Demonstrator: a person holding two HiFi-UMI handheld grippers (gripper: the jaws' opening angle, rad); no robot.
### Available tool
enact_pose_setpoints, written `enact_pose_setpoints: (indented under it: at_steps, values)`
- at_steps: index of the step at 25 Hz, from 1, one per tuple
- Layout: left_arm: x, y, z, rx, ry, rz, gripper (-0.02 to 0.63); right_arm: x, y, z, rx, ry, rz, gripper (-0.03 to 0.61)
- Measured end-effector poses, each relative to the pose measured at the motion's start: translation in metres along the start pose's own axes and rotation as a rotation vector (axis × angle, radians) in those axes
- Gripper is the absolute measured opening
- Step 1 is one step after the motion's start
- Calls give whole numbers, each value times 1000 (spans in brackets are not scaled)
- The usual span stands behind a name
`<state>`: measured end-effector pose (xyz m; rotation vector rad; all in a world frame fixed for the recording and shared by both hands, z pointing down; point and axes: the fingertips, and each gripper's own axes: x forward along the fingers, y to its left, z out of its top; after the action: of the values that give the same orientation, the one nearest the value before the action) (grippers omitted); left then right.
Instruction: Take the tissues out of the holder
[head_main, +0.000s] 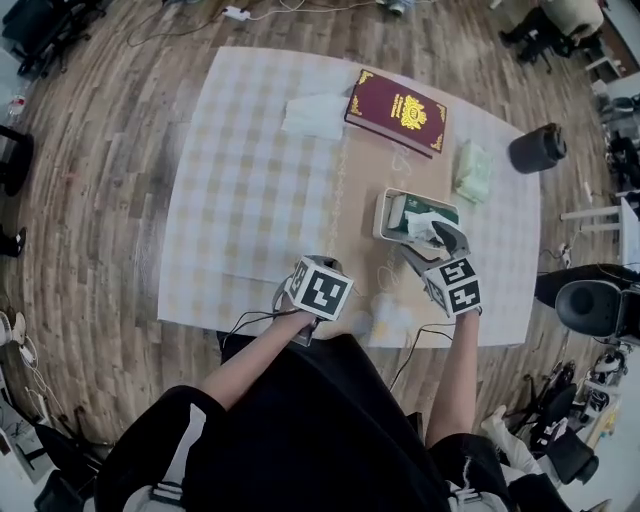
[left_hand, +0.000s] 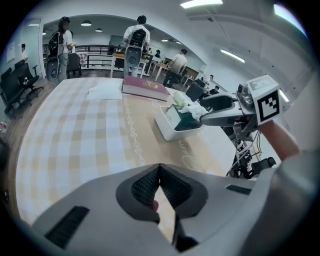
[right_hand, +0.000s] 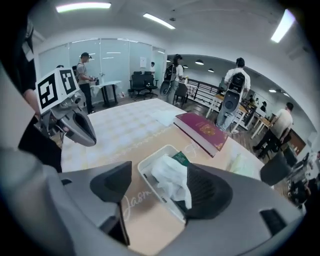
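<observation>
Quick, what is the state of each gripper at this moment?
Left gripper: closed, nothing seen between its jaws.
Right gripper: open; a tissue sticking out of the holder stands between its jaws, not gripped.

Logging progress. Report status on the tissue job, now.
Left gripper shut, off to the side. Right gripper open, jaws astride the top tissue. Tissue sits in the holder. Book beyond, out of the way.
</observation>
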<state>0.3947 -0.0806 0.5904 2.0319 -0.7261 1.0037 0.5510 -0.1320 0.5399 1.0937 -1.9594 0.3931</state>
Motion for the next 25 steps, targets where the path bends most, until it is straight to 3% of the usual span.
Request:
enact_pose_setpoints:
  at_steps: [12, 20, 25]
  values:
    - [14, 12, 6, -71, 13, 43, 8, 54, -37, -41, -402, 310, 62, 382]
    - [13, 25, 1, -124, 17, 60, 9, 80, -44, -57, -531, 424, 67, 379]
    - [15, 30, -1, -132, 14, 62, 8, 88, -43, -61, -543, 459, 101, 367]
